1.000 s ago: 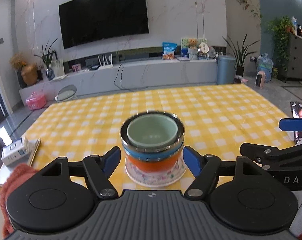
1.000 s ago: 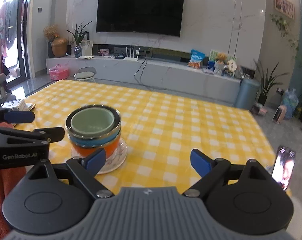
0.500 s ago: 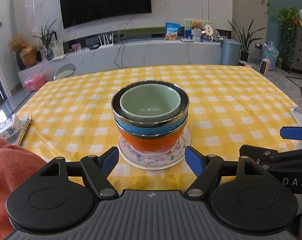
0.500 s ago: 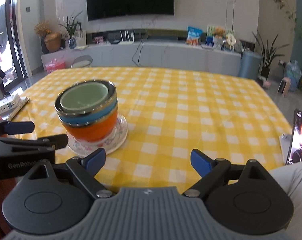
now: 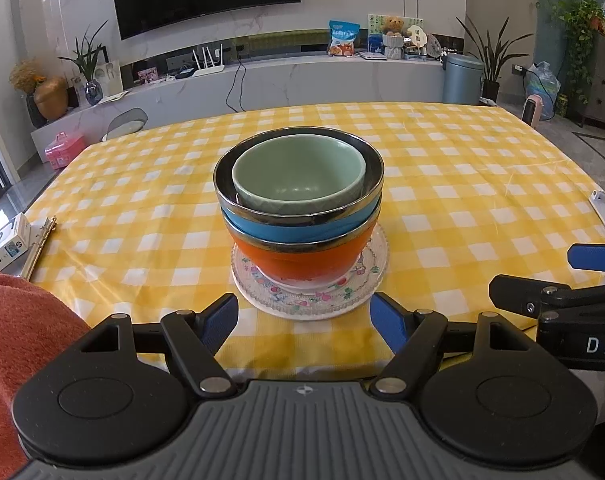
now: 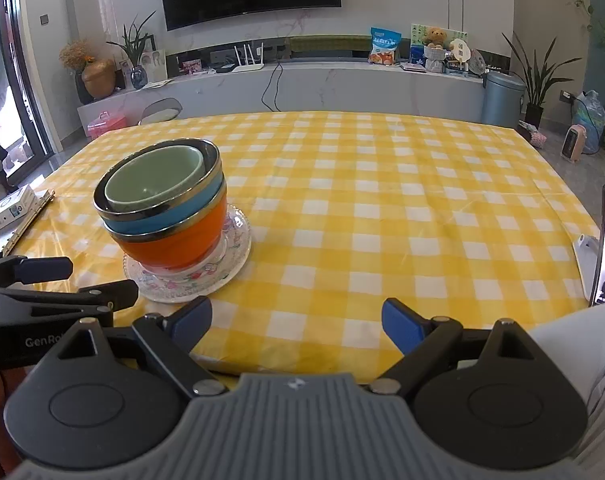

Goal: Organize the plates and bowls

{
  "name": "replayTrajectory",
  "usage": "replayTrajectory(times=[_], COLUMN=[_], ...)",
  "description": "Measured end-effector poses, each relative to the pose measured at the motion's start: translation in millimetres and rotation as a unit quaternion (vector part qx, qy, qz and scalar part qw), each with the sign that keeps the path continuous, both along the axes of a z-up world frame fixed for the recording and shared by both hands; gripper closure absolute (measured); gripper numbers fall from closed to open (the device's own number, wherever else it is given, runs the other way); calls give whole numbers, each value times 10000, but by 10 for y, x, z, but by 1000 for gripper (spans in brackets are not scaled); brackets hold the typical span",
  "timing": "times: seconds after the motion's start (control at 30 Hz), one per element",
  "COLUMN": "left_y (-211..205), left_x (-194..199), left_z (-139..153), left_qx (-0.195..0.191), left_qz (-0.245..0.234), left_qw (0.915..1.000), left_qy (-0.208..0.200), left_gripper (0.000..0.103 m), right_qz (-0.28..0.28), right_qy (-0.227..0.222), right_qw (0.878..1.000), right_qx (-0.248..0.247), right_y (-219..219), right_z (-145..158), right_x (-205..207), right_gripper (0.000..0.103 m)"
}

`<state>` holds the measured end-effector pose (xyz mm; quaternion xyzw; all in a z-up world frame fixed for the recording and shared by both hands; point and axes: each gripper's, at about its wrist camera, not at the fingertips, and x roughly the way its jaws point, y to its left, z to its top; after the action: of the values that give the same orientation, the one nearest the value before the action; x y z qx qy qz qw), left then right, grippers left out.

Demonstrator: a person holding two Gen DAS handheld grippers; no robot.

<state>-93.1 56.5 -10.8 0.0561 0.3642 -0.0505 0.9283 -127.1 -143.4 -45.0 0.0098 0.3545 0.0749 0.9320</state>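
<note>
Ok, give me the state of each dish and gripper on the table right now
Small green bowl: upright, empty, nested on top.
Blue steel-rimmed bowl: nested in orange bowl.
Orange steel-rimmed bowl: standing on plate.
Floral glass plate: flat on tablecloth.
Left gripper: open, empty.
Right gripper: open, empty.

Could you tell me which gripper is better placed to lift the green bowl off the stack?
Probably the left gripper: the green bowl sits centred ahead of its open jaws, but off to the side of the right gripper.

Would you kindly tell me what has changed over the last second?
Both the left gripper and right gripper came down toward the yellow checked table, nearer the stacked green, blue and orange bowls on the floral glass plate. Nothing was grasped; the stack stayed put.
</note>
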Motion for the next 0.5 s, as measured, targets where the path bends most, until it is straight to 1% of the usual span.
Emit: replayTrajectory(times=[0.5], left_y=[5], left_x=[14], left_z=[1], left_qx=[28], left_qz=[68], left_qw=[10000], left_qy=[38], left_gripper=[15], right_qz=[2], right_qy=[-3], right_qw=[10000], right_qx=[-9], right_y=[-12], right_z=[0], right_x=[-19], right_gripper=[13])
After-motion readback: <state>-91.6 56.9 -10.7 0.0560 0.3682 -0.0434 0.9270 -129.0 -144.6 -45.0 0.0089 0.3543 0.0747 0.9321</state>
